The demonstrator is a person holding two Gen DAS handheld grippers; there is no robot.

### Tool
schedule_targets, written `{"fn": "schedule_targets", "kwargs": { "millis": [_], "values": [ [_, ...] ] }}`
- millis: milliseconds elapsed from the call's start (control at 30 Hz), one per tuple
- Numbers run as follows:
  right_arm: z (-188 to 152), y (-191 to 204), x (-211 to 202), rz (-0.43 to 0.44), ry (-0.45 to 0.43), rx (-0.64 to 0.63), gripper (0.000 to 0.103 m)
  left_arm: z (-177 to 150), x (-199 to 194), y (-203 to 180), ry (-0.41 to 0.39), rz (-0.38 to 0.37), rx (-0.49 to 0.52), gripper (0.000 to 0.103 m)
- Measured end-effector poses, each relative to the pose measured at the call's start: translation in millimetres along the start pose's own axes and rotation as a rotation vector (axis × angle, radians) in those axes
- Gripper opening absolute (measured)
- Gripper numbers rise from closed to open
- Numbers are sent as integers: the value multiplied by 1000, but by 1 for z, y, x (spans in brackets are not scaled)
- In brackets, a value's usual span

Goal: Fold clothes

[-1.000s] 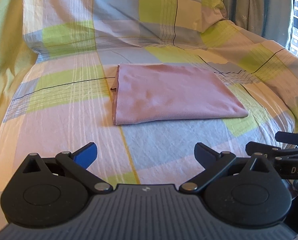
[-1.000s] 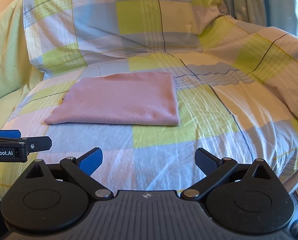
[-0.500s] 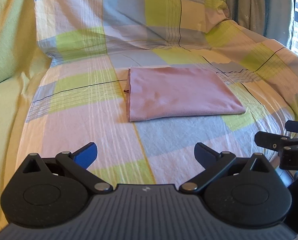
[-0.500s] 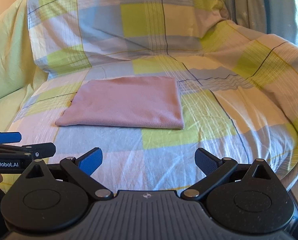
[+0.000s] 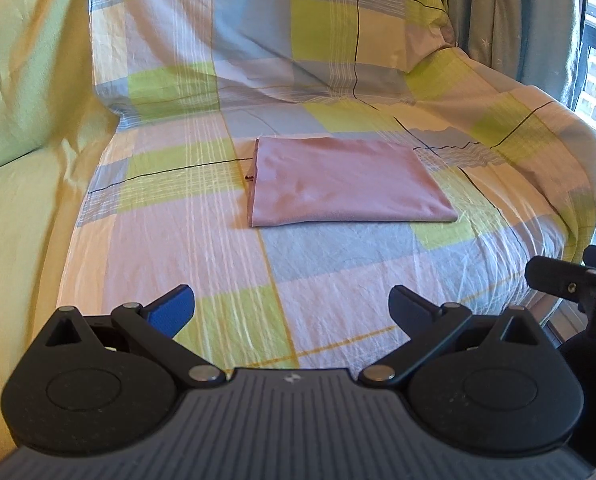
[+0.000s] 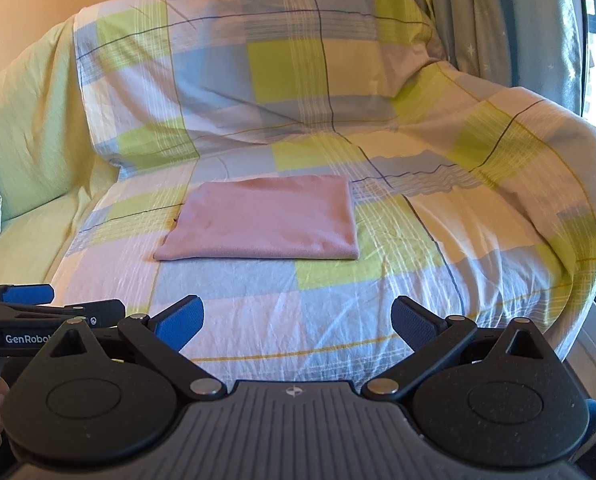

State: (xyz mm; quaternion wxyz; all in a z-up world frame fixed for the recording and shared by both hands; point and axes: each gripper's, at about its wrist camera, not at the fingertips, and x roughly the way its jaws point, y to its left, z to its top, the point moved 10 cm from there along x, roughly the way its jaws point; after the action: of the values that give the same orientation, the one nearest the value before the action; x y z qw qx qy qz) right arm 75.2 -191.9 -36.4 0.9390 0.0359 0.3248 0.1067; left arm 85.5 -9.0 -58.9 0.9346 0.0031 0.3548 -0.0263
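The left gripper stood released, its jaws wide apart over the front of the seat and holding nothing. The right gripper was likewise spread and empty. Well beyond both lay the pink garment, folded into a flat, smooth rectangle on the middle of the checked sheet that covered the sofa, with crisp edges and only faint creases. A small dark bit poked out at its left edge, too small to identify. Each gripper showed only partly at the edge of the other's view. Compared with a second before, both grippers had drawn back, so the garment appeared smaller and farther off; it had not shifted on the sheet.
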Motion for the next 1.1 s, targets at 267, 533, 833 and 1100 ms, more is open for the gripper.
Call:
{"fn": "schedule_targets", "kwargs": {
  "millis": [267, 533, 833, 1100],
  "values": [
    [-5, -5, -20, -6, -6, 17, 103, -2, -14, -6, -2, 19, 17, 102],
    [-6, -1, -29, -2, -10, 11, 103, 0, -25, -8, -25, 31, 26, 102],
    [-5, 1, -29, -1, -8, 5, 103, 0, -25, -8, -26, 35, 28, 102],
    [-4, 3, -25, 2, -2, 1, 103, 0, -24, -8, -32, 41, 34, 102]
  ]
}}
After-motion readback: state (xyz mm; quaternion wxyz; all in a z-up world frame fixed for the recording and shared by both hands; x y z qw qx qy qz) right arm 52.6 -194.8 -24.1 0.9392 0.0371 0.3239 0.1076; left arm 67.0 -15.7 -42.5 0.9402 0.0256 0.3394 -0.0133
